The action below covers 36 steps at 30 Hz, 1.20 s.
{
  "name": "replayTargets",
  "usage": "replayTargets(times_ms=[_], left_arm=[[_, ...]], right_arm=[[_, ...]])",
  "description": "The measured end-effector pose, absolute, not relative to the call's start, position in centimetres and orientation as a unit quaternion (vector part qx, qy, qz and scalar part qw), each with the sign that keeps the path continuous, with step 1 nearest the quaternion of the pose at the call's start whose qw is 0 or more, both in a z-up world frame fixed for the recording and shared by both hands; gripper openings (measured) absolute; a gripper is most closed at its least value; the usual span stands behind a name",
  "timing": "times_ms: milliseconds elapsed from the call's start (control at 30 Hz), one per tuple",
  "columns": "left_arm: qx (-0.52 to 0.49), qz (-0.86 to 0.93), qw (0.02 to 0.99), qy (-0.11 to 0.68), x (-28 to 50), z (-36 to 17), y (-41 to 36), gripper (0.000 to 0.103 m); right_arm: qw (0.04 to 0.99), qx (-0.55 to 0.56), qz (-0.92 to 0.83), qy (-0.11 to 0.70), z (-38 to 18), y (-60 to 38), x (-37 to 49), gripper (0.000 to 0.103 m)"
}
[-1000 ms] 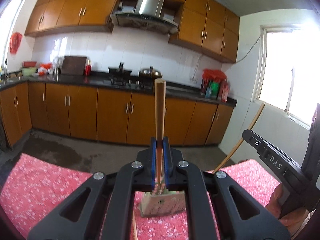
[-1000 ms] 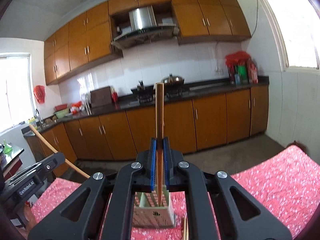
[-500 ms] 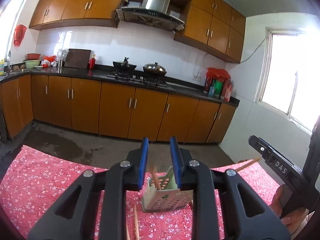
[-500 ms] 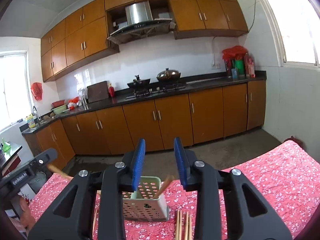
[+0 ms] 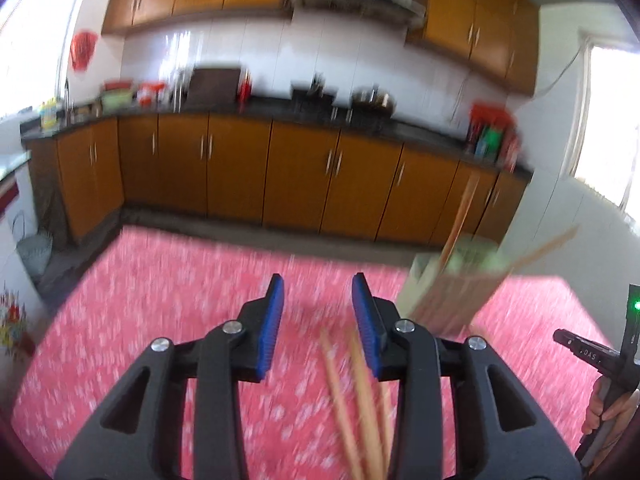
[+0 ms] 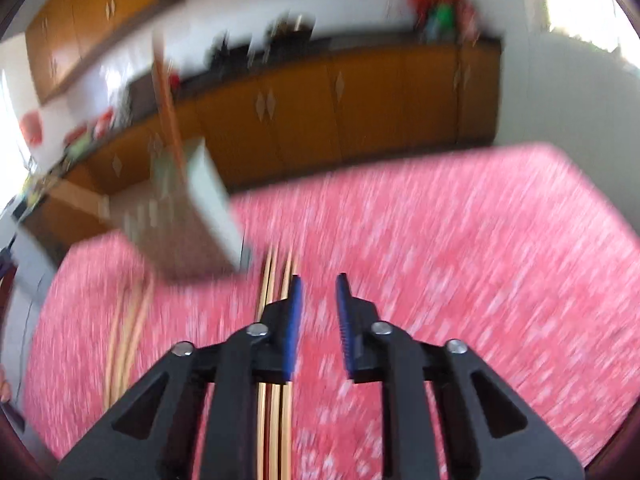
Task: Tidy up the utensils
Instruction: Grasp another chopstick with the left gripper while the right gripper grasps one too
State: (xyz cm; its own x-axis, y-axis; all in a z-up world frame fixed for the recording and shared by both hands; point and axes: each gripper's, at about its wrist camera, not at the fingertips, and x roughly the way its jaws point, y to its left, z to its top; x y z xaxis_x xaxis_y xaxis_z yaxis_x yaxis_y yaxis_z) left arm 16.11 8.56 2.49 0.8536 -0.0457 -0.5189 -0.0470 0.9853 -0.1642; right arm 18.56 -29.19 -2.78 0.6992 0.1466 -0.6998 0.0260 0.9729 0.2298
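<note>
Both views are blurred by motion. A pale green perforated utensil holder [image 5: 452, 288] stands on the red flowered tablecloth [image 5: 160, 320], with two chopsticks [image 5: 460, 220] leaning out of it. My left gripper [image 5: 318, 320] is to the left of the holder; its jaws are opening and nothing is between them. Several loose chopsticks [image 5: 352, 400] lie under its right finger. In the right wrist view the holder [image 6: 188, 216] is at the upper left. My right gripper [image 6: 318, 320] hangs low over the cloth, jaws closing on nothing, beside a row of chopsticks [image 6: 276, 280].
A second bunch of chopsticks [image 6: 128, 340] lies on the cloth left of the right gripper. A person's hand [image 5: 608, 412] shows at the right edge of the left wrist view. Orange kitchen cabinets [image 5: 304, 184] and the floor lie beyond the table's far edge.
Both grippers held a chopstick upright over the holder, let it go into the holder, then dropped towards the cloth. The left swung left of the holder, the right swung to its right.
</note>
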Motion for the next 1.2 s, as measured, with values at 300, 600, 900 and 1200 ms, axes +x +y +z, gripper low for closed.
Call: replayTargets(times_ms=[300, 600, 900, 1200], left_arm=[[-0.096, -0.027, 0.92, 0.378, 15.4, -6.2, 7.7, 0.032], [-0.091, -0.054, 0.904, 0.414, 15.4, -8.6, 5.4, 0.022], [-0.066, -0.058, 0.894, 0.439, 15.8, -10.2, 3.7, 0.015], [-0.033, -0.029, 0.894, 0.446, 16.5, -10.8, 3.2, 0.009]], right_arm=[[0.882, 0.092, 0.071, 0.456, -8.6, -26.0, 17.8, 0.014], [0.891, 0.045, 0.015, 0.452, -10.1, -26.2, 18.3, 0.008], [0.894, 0.045, 0.009, 0.446, -10.1, -27.0, 18.5, 0.008], [0.894, 0.045, 0.018, 0.446, -10.0, -26.8, 17.3, 0.008]])
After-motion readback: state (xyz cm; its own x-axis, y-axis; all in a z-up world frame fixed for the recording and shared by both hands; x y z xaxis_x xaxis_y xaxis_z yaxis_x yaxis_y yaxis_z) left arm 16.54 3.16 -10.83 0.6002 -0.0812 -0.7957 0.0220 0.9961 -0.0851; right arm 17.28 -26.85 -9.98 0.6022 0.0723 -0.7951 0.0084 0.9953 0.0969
